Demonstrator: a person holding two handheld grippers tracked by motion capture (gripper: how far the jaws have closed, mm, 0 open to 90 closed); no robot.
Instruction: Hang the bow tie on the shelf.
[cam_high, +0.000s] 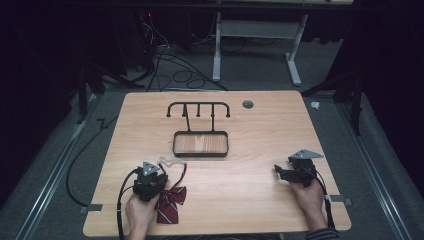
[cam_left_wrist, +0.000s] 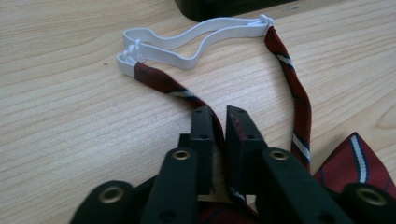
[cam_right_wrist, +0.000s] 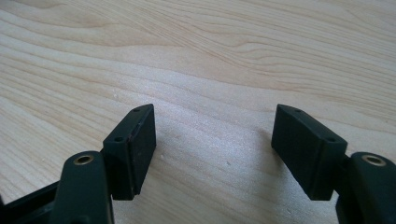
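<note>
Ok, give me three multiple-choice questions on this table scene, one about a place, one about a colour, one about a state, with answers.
1. Where does the bow tie lie?
A. in the black tray
B. near the table's front edge by the left gripper
C. on the floor

2. What colour is its elastic loop?
A. white
B. black
C. blue

3. How do the right gripper's jaws stand?
A. shut on the tie
B. shut on nothing
C. open over bare wood

Answers: B, the high view shows it there; A, the left gripper view shows white bands; C, a wide gap with only wood between.
</note>
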